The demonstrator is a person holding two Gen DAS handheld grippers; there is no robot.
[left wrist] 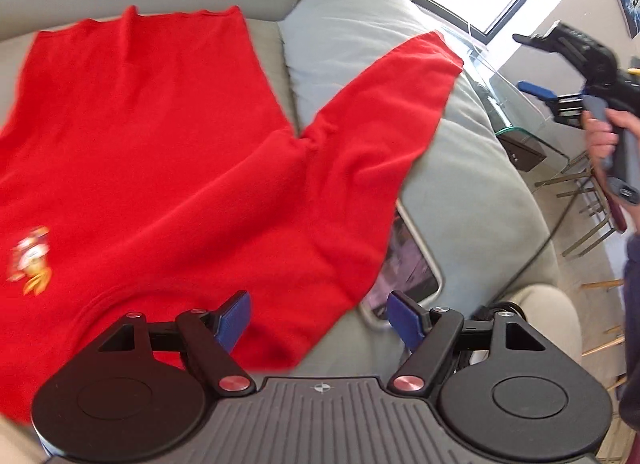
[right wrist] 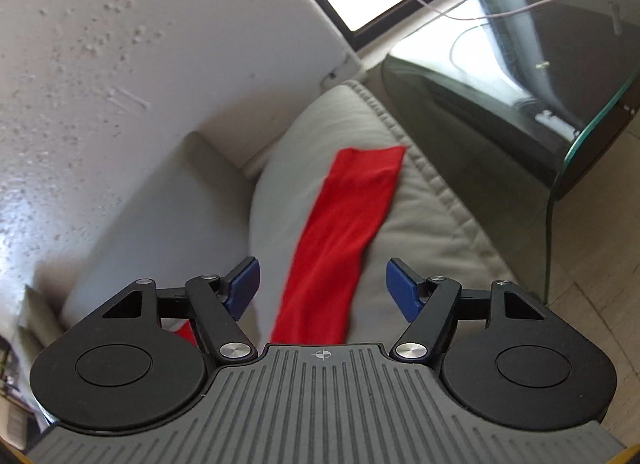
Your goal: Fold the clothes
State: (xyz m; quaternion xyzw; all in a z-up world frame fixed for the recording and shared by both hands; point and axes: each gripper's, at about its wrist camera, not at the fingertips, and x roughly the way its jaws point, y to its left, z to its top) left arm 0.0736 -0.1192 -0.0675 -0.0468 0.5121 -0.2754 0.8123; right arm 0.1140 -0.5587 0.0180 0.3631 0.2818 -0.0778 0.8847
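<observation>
The red shirt point(left wrist: 152, 152) lies spread face-up over the pale sofa seat point(left wrist: 472, 184), its right sleeve point(left wrist: 384, 104) draped away over the rounded cushion toward the far right; a likely slip is that sleeve sliding off the cushion's slope, or the cloth dragging the phone point(left wrist: 408, 264) half-hidden under its right edge when a fold is pulled. The left gripper point(left wrist: 320, 322) hovers wide open over the near hem, holding nothing. The right gripper point(right wrist: 322, 286) is also spread, with the sleeve lying loose beyond its pads.

Both wrist views near, downward; share red sleeve point(left wrist: 400, 104).
</observation>
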